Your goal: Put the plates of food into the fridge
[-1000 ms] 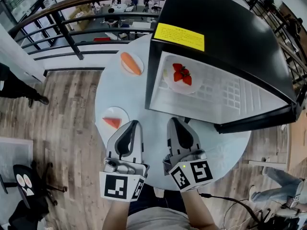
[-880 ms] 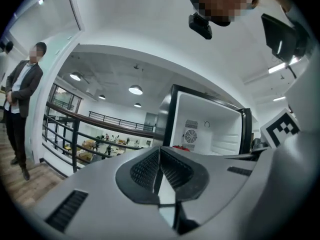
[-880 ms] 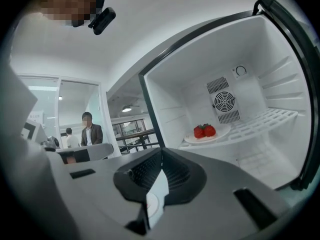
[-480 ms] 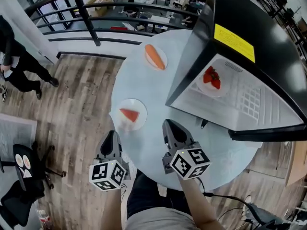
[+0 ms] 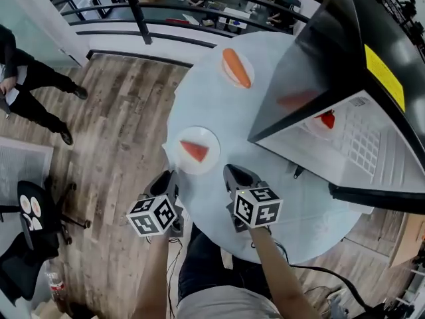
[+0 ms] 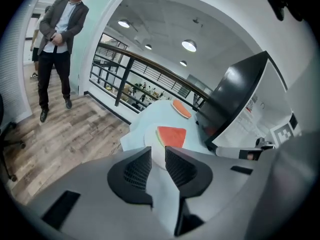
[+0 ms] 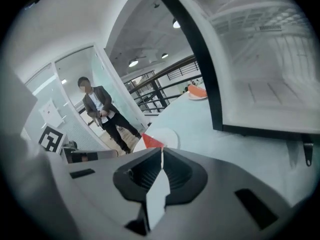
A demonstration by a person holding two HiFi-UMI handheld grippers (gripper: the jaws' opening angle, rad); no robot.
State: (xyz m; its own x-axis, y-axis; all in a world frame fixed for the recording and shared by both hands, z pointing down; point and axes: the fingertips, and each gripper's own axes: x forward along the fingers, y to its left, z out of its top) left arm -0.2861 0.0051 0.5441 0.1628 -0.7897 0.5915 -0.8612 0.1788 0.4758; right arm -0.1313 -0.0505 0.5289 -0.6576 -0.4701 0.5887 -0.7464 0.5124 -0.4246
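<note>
the left gripper [image 6: 158, 151], jaws just now opening, apart and empty, is pointing at the watermelon plate [image 6: 148, 135] just beyond them; the right gripper [image 7: 161, 152] jaws are pressing together.

Pale blue desk [image 5: 219, 105]. Black fridge [image 5: 332, 38], white inside, with a yellow label [image 5: 384, 77]. The white near plate [image 5: 182, 138] bears a red slice [image 5: 195, 151] with a green rind. The white far plate [image 5: 224, 72] bears an orange piece [image 5: 237, 68]. Grey-brown wood-grain floor [image 5: 113, 145]. Left claw [image 6: 157, 154] and right claw [image 7: 161, 156] are grey, with black ribbed pads [image 6: 136, 170].
</note>
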